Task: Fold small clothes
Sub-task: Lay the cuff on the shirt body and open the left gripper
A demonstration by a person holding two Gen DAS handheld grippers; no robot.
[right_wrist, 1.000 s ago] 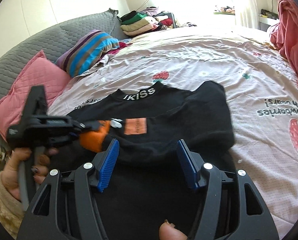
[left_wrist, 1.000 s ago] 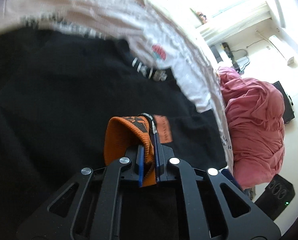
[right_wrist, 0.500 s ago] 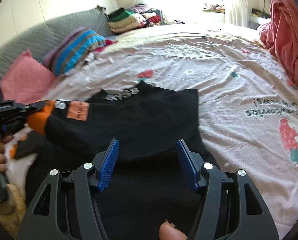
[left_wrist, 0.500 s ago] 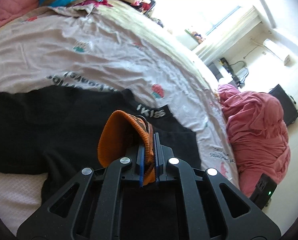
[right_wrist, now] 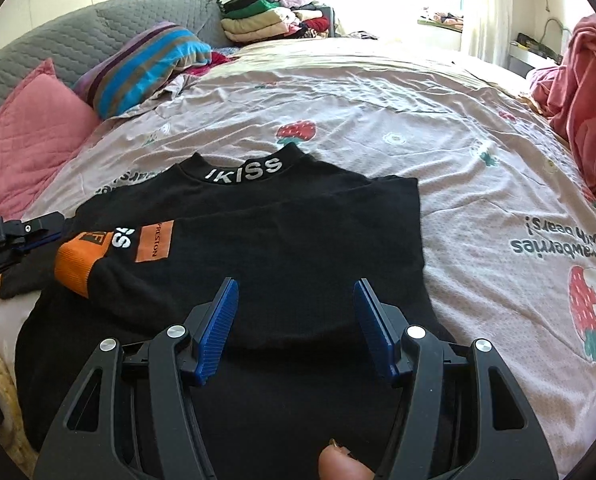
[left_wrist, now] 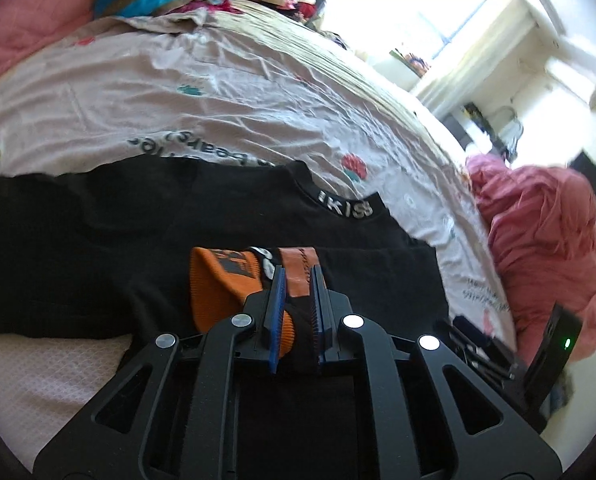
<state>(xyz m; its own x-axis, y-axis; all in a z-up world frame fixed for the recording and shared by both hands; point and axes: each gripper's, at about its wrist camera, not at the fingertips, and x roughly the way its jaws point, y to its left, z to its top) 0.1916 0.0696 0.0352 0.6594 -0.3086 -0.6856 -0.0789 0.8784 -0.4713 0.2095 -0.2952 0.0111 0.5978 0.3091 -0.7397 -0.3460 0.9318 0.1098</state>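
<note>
One wide bed fills both views, its pale sheet (right_wrist: 377,92) printed with strawberries and lettering. Seen from the right wrist, a red blanket heap (right_wrist: 585,112) rises at 2 o'clock, a pink pillow (right_wrist: 30,128) lies at 9 to 10 o'clock, a striped pillow (right_wrist: 146,64) at 10 to 11 o'clock, and a stack of folded clothes (right_wrist: 266,20) sits at 12 o'clock by the grey headboard.

The black shirt (right_wrist: 298,300) lies flat on the sheet in the middle of that view, front up, its collar (right_wrist: 246,170) with white lettering toward 12 o'clock. One sleeve (right_wrist: 226,248) is folded across the chest toward 9 o'clock, and the shirt's edge at 3 o'clock runs straight.

The right tongs (right_wrist: 296,320) hang over the lower part of the shirt at 6 o'clock with jaws wide and nothing between the blue pads; a thumb tip (right_wrist: 341,462) shows at the bottom edge.

The left tongs (left_wrist: 296,300) stand narrow, pinching the end of that sleeve: orange and black cloth sits between the pads, which have just eased a hair apart. From the right wrist they reach in at 9 o'clock, touching the sleeve's end.

The orange cuff (right_wrist: 78,264) rests on the shirt at 9 o'clock, with an orange patch (right_wrist: 154,240) just beside it toward 3 o'clock.
</note>
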